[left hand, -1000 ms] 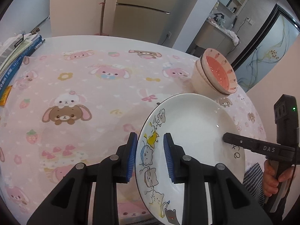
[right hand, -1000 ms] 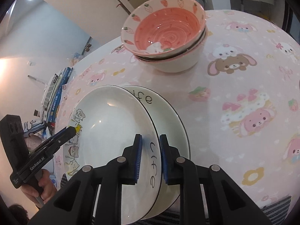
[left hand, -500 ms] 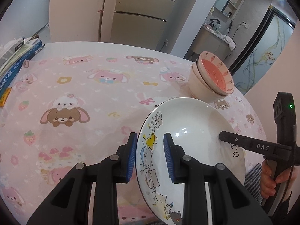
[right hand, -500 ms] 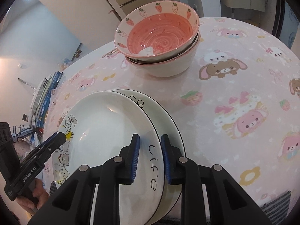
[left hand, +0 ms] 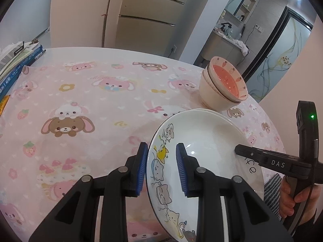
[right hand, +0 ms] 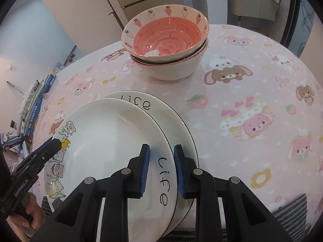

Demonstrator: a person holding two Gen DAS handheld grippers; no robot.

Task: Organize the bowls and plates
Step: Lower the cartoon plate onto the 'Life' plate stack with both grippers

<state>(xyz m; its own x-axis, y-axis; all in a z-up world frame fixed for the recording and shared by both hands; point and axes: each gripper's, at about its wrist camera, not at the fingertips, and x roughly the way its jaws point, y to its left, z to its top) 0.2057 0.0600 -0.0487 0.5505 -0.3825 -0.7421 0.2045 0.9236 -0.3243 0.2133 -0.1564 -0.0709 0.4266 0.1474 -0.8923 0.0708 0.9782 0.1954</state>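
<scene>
A white plate with cartoon cats and the word "life" (right hand: 113, 141) (left hand: 206, 141) lies offset on a second white "life" plate (right hand: 161, 109) on the pink tablecloth. My left gripper (left hand: 161, 147) (right hand: 56, 143) is shut on the cat plate's left rim. On the opposite rim, my right gripper (right hand: 161, 147) (left hand: 238, 149) straddles the "life" lettering; its jaws stand slightly apart and the pads do not press. Two stacked pink strawberry bowls (right hand: 167, 36) (left hand: 226, 82) stand behind the plates.
A pile of books (left hand: 16, 66) (right hand: 34, 100) lies at the table's far left edge. The cartoon tablecloth (left hand: 80, 100) covers the round table. A person's hand (left hand: 290, 197) holds the right gripper's handle beside the table's near edge.
The right gripper's jaws have widened a little around the plate's rim. Both wrist views have tipped slightly. The left grip on the cat plate is unchanged.
</scene>
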